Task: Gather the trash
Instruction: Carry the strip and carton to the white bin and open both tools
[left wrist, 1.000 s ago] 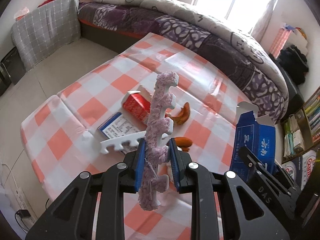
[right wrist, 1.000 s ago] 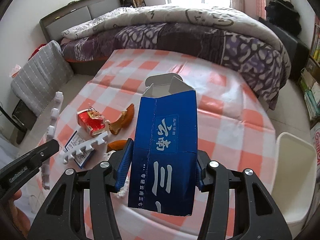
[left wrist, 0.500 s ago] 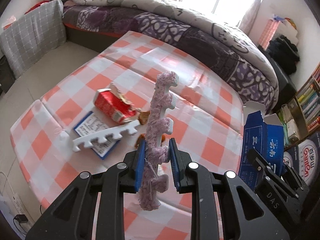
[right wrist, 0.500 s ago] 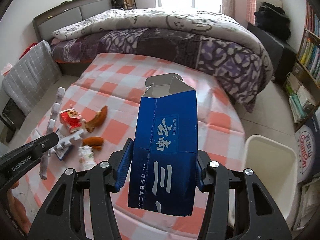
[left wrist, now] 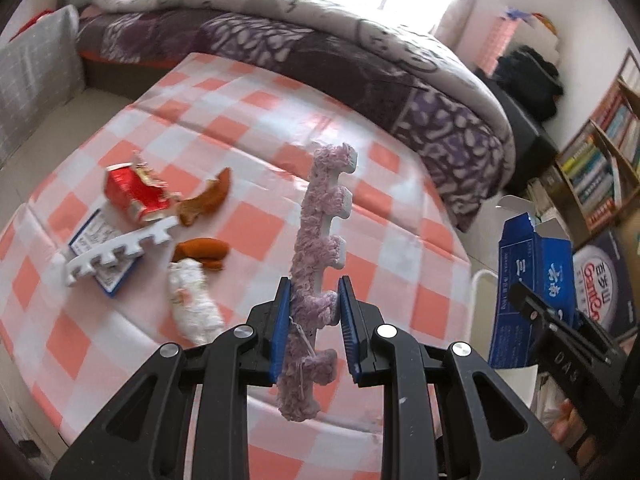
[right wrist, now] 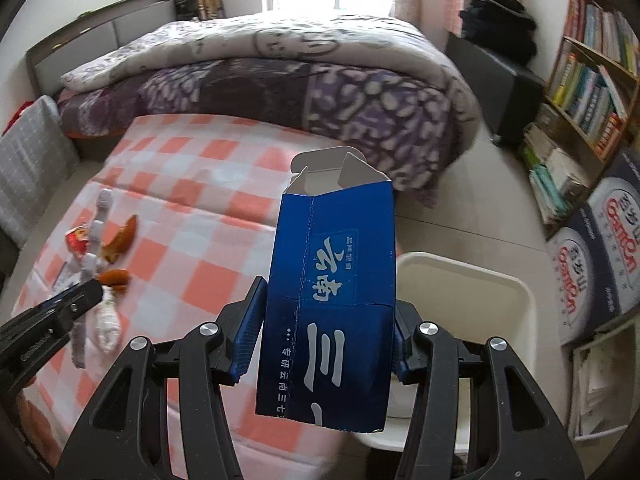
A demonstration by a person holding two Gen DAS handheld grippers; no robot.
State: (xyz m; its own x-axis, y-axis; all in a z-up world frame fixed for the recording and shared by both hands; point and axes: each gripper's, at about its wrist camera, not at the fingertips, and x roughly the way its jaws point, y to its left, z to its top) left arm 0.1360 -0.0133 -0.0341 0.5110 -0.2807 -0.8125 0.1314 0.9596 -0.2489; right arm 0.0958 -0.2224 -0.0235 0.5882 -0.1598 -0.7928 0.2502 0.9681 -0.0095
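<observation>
my right gripper (right wrist: 326, 344), clamping the upright blue cardboard carton (right wrist: 328, 280), sits nearest the cream plastic bin (right wrist: 480, 292) just beyond; left gripper (left wrist: 314, 330) pinches a purple fuzzy foam strip (left wrist: 320, 248).

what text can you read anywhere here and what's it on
"云南" and "三": blue carton held in the right gripper.
"DAS": right gripper's body, left wrist view.
Red lettering, roughly "Ganten", uncertain: round-labelled boxes by the bookshelf.
Small carton print, flat blue-and-white card, book spines: unreadable.
</observation>
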